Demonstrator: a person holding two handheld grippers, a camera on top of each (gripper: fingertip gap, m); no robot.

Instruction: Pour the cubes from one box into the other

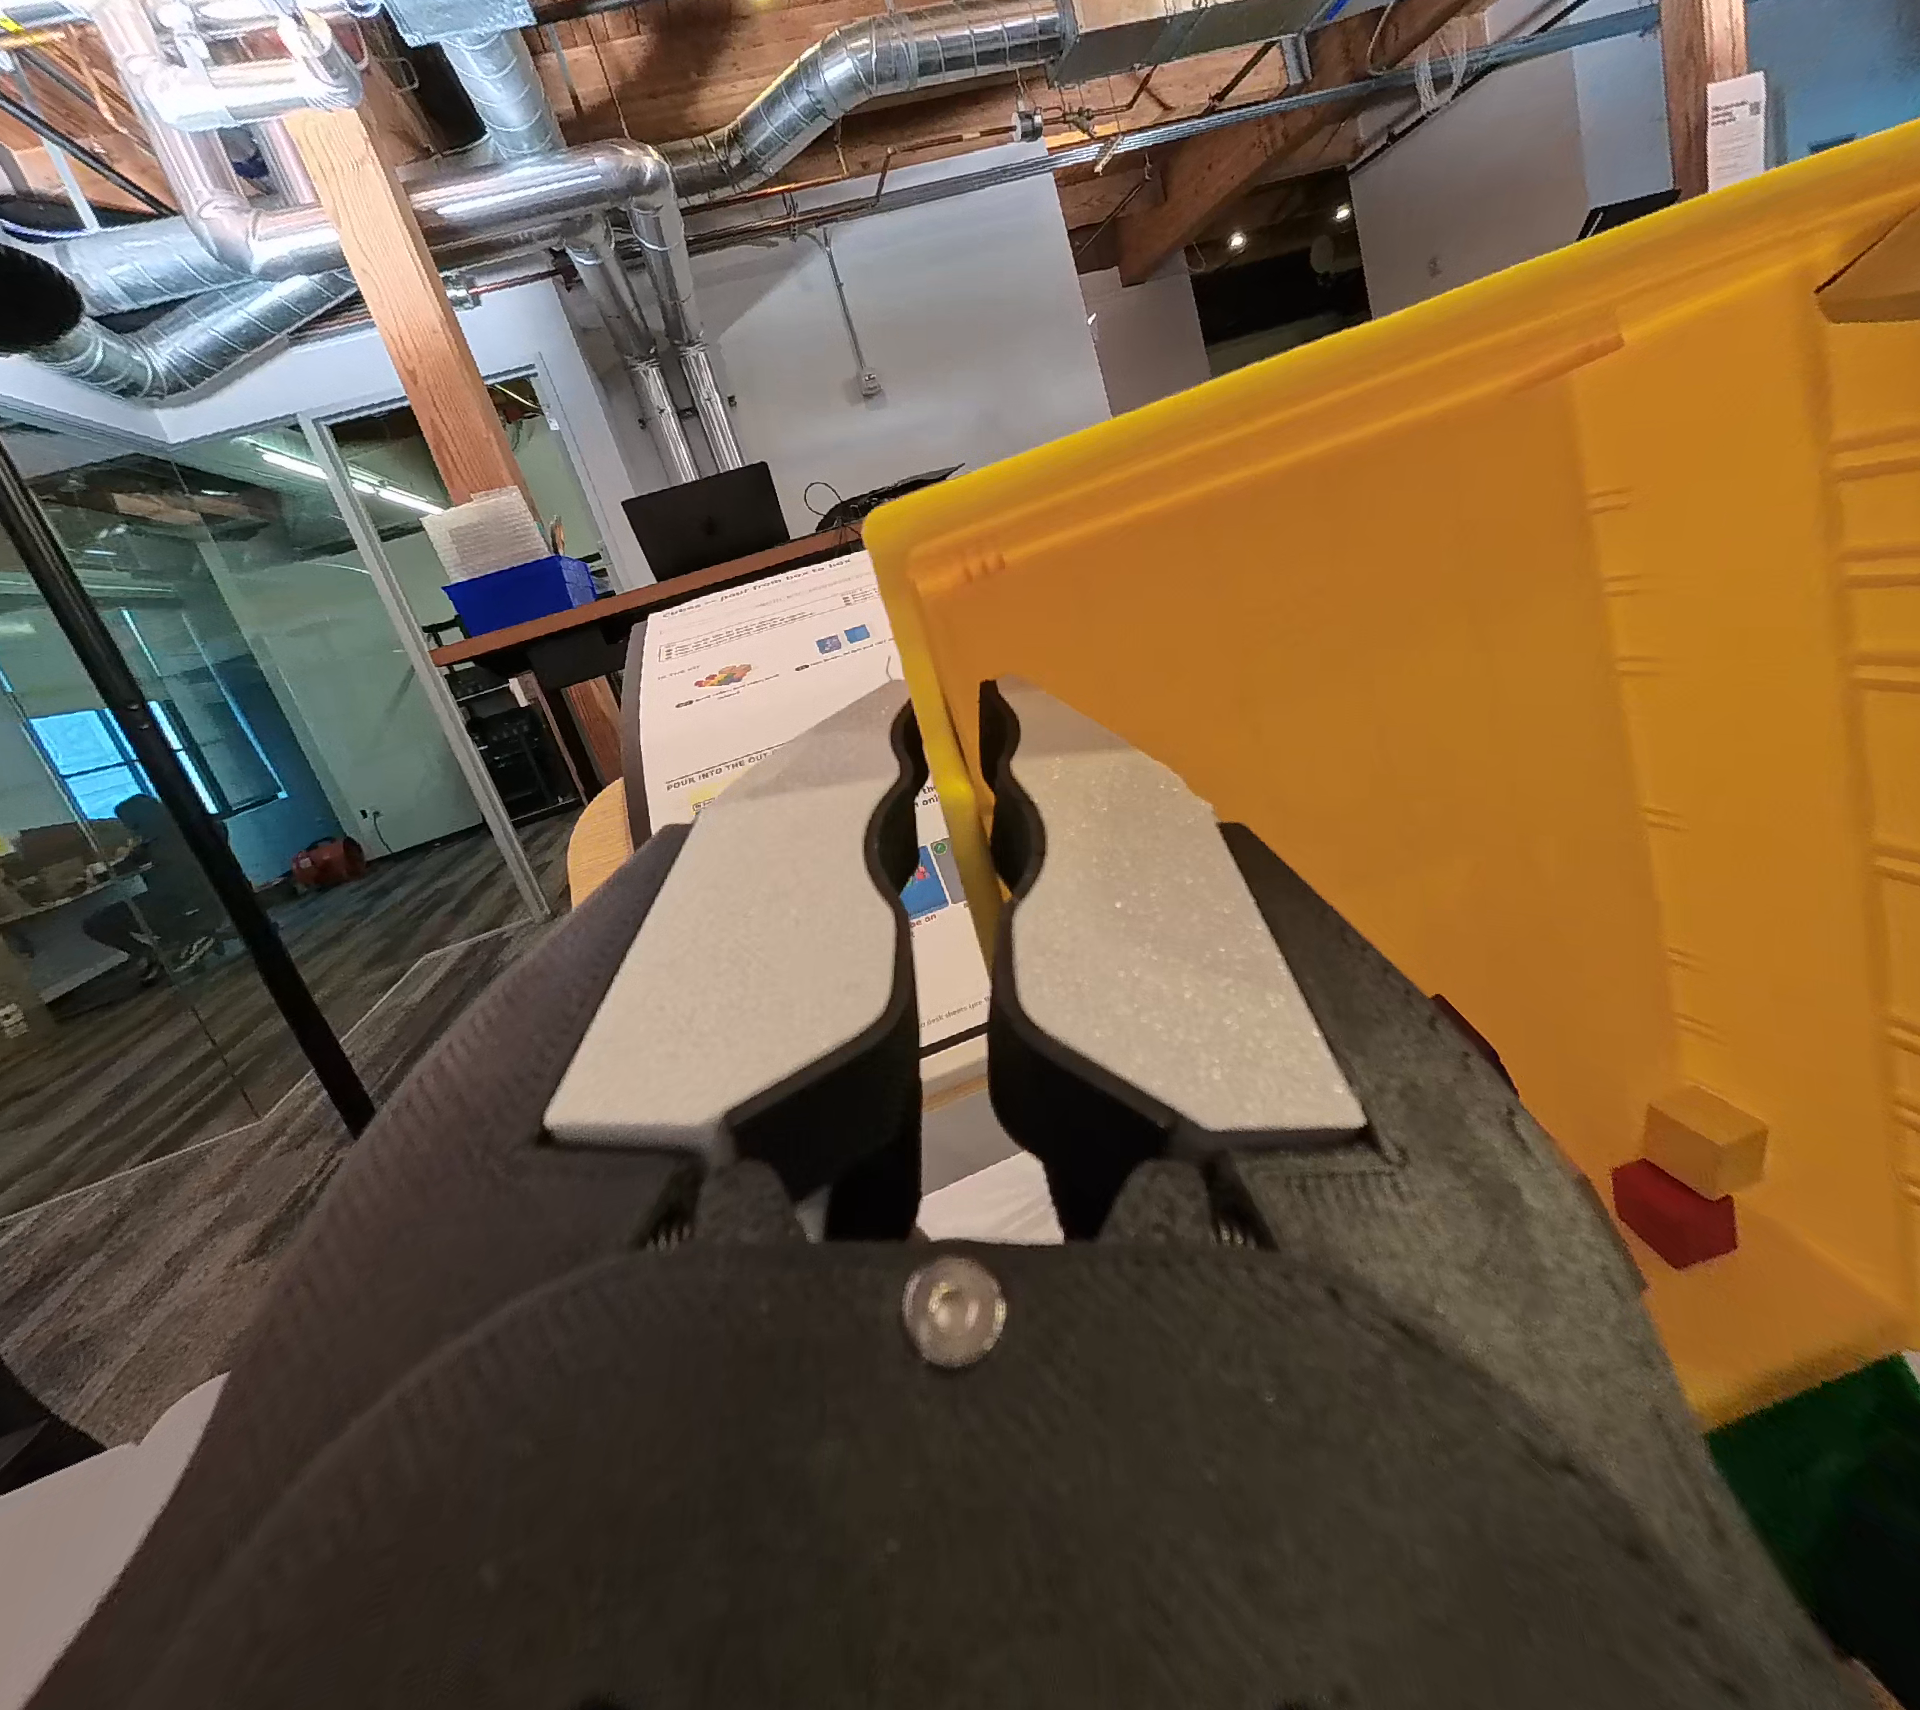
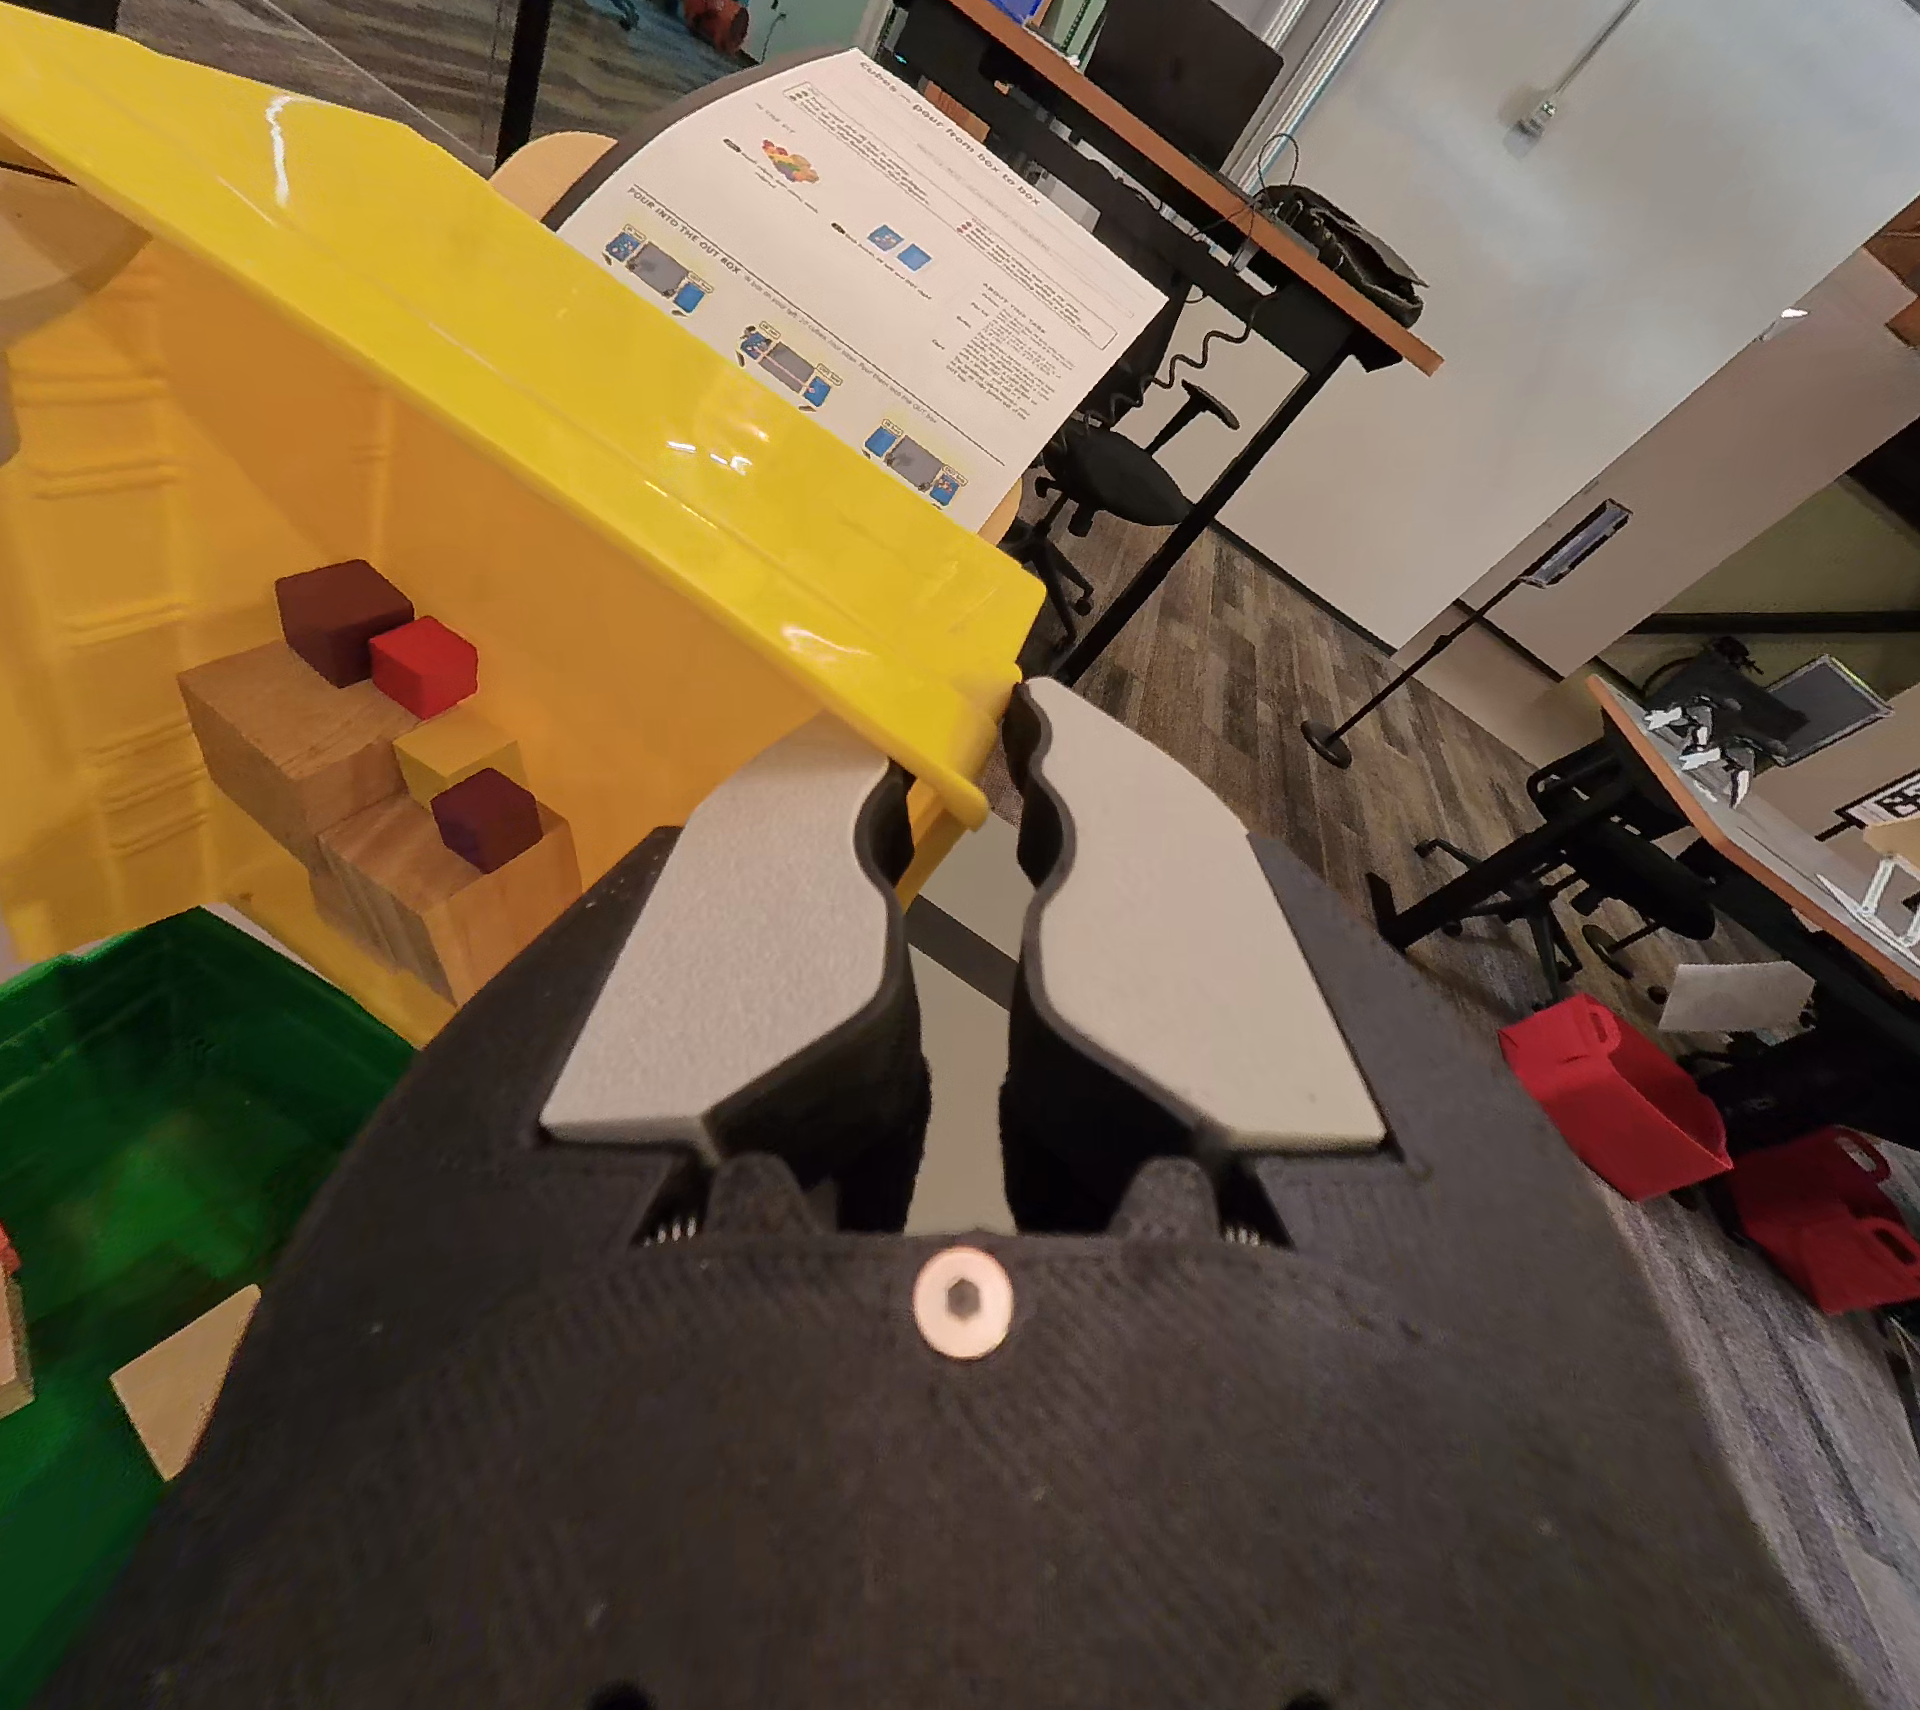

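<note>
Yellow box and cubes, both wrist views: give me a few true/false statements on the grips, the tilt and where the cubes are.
1. Each gripper pinches a side wall of the yellow box. True: left gripper and right gripper are each shut on its rim.
2. The yellow box sits flat. False: it is tipped steeply, opening toward the green box.
3. The yellow box is empty. False: a red cube, dark cubes and wooden blocks are inside.
4. A green box lies below the yellow box. True.
5. The green box holds nothing. False: pale blocks show in it.
</note>
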